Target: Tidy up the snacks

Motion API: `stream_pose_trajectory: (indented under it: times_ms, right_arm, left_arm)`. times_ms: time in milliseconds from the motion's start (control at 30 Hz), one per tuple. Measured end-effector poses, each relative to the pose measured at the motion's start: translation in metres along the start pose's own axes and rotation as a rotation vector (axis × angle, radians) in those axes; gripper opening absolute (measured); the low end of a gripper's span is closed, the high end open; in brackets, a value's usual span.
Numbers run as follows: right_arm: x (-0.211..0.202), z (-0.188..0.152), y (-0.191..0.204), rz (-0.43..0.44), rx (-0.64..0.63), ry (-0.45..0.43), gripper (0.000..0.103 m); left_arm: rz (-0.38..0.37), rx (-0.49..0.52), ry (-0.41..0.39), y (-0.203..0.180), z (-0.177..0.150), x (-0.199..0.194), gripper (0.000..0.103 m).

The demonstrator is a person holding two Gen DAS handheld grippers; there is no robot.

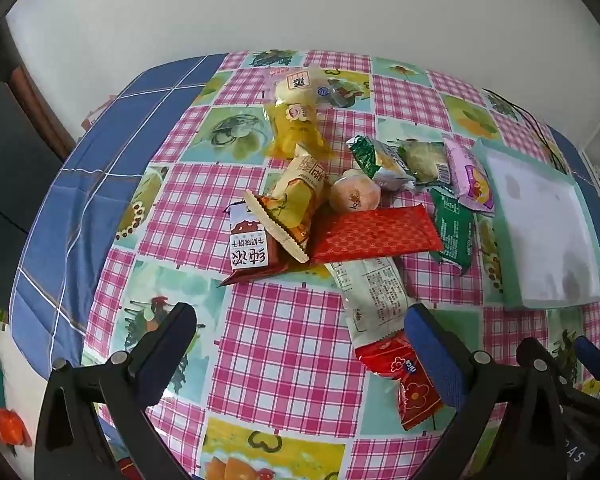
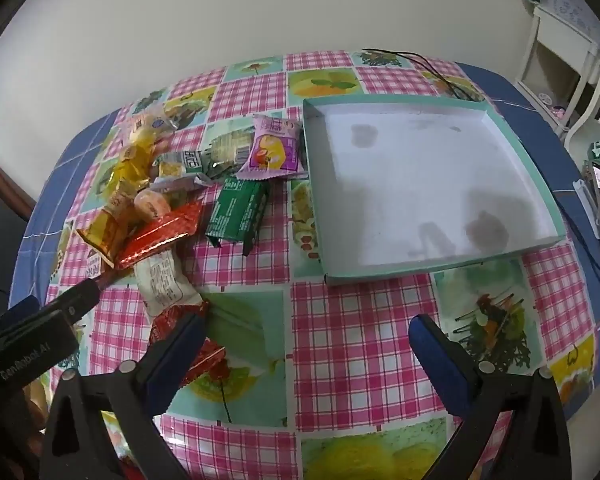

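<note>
A pile of wrapped snacks lies on the checked tablecloth: a red flat packet [image 1: 374,234] [image 2: 162,236], a white packet [image 1: 374,292] [image 2: 162,280], a small red packet [image 1: 412,384] [image 2: 180,320], a green packet [image 1: 454,230] [image 2: 238,212], a purple packet [image 1: 470,178] [image 2: 274,150] and yellow packets [image 1: 296,128]. An empty shallow teal box [image 1: 496,216] [image 2: 316,168] stands to their right. My left gripper [image 1: 300,320] is open above the cloth near the small red packet. My right gripper [image 2: 306,330] is open and empty in front of the box.
The table [image 1: 100,160] has a blue cloth under the checked one. A black cable [image 2: 432,68] lies behind the box. A white chair [image 2: 560,60] and small items stand at the far right. The left gripper shows at the left edge [image 2: 60,308] of the right wrist view.
</note>
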State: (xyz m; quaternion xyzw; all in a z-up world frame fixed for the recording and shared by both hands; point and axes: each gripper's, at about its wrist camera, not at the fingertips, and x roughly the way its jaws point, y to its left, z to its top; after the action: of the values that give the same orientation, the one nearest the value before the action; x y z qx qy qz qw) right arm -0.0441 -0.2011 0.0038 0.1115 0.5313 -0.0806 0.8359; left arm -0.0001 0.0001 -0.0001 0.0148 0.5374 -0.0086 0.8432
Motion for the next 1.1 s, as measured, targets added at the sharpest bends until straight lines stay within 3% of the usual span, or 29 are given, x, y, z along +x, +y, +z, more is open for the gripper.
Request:
stream_pose_trajectory:
  times_ms: [700,867,1100]
  right_arm:
    - [0.0,0.0,0.008,-0.009,-0.02,0.011,0.103]
    - [0.0,0.001,0.007,0.006,-0.014,0.05,0.103]
    - [-0.001,0.0,0.009,-0.016,-0.027,0.005,0.103]
  left_arm:
    - [0.021,0.008,-0.025,-0.002,0.0,0.003,0.103]
    - [0.017,0.007,-0.021,-0.001,0.0,0.003,0.103]
    - [0.016,0.009,-0.03,-0.002,0.0,0.001,0.103]
